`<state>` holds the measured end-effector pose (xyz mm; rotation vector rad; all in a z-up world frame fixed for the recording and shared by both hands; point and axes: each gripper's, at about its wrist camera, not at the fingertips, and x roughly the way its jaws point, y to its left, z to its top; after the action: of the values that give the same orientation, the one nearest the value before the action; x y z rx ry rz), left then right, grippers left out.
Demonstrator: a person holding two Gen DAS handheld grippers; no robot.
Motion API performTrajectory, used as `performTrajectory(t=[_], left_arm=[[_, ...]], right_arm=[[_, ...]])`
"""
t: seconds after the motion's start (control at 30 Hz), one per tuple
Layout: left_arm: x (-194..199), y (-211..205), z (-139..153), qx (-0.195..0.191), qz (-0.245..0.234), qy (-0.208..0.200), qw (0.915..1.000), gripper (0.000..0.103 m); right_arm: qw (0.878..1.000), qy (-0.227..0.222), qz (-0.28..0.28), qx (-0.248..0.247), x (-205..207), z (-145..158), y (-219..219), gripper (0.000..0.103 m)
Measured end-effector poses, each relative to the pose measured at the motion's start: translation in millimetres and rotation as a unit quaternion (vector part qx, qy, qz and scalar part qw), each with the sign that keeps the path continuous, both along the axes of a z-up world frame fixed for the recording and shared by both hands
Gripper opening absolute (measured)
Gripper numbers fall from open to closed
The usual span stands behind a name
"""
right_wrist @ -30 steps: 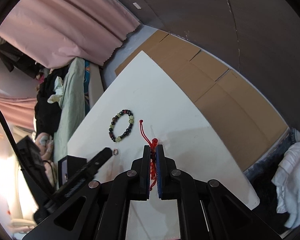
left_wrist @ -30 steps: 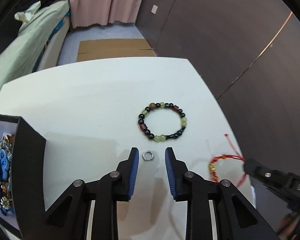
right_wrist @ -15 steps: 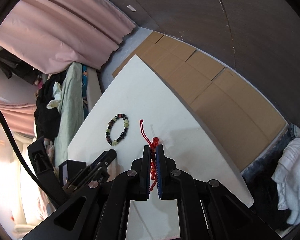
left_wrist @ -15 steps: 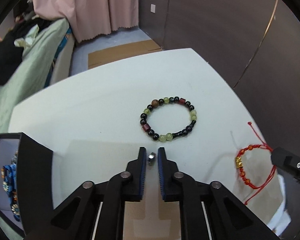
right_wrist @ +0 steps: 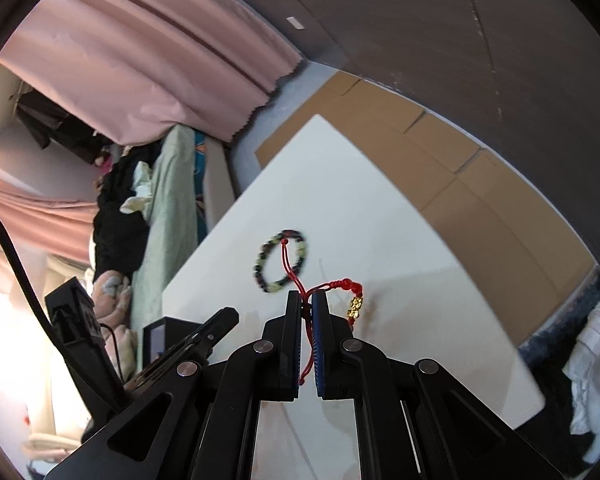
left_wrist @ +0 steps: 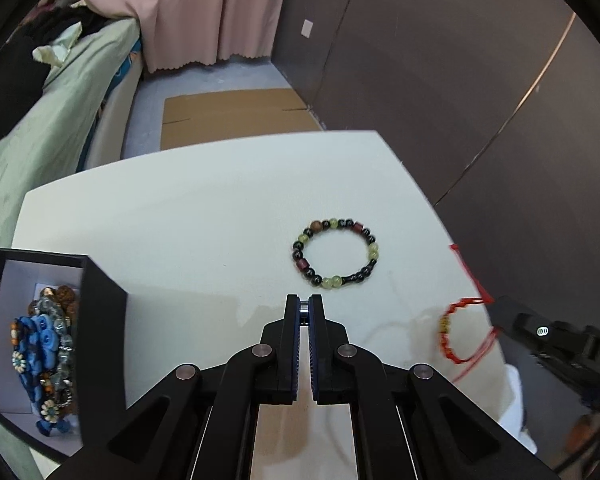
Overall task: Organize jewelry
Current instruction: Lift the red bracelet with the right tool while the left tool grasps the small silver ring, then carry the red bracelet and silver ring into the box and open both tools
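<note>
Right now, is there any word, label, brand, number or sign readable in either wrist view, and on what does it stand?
No readable words or numbers in either view.
Right gripper: a small white round emblem on its body, no letters legible.
White plate on the dark wall: blank.

My right gripper (right_wrist: 306, 300), bottom centre of frame, is clamped on a red woven cord bracelet with gold beads (right_wrist: 350, 294); cord loops off to the right of the fingers. Beaded green-and-black bracelet (right_wrist: 280, 266) lies on the white table (right_wrist: 400, 248), just above centre. Left gripper (right_wrist: 220, 318) and an open black box (right_wrist: 156, 336) at lower left.
</note>
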<state>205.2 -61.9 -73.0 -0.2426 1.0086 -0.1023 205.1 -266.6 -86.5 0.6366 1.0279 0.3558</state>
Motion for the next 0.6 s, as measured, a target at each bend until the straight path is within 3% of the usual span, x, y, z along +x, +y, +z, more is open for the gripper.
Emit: performTrajectory(t=[0.6], left_arm=[[-44.9, 67.2, 51.6, -0.041, 0.044, -0.064, 0.9961, 0.004]], right_arm=[[0.995, -0.083, 0.058, 0.023, -9.2, 26.5, 65.9, 0.007]])
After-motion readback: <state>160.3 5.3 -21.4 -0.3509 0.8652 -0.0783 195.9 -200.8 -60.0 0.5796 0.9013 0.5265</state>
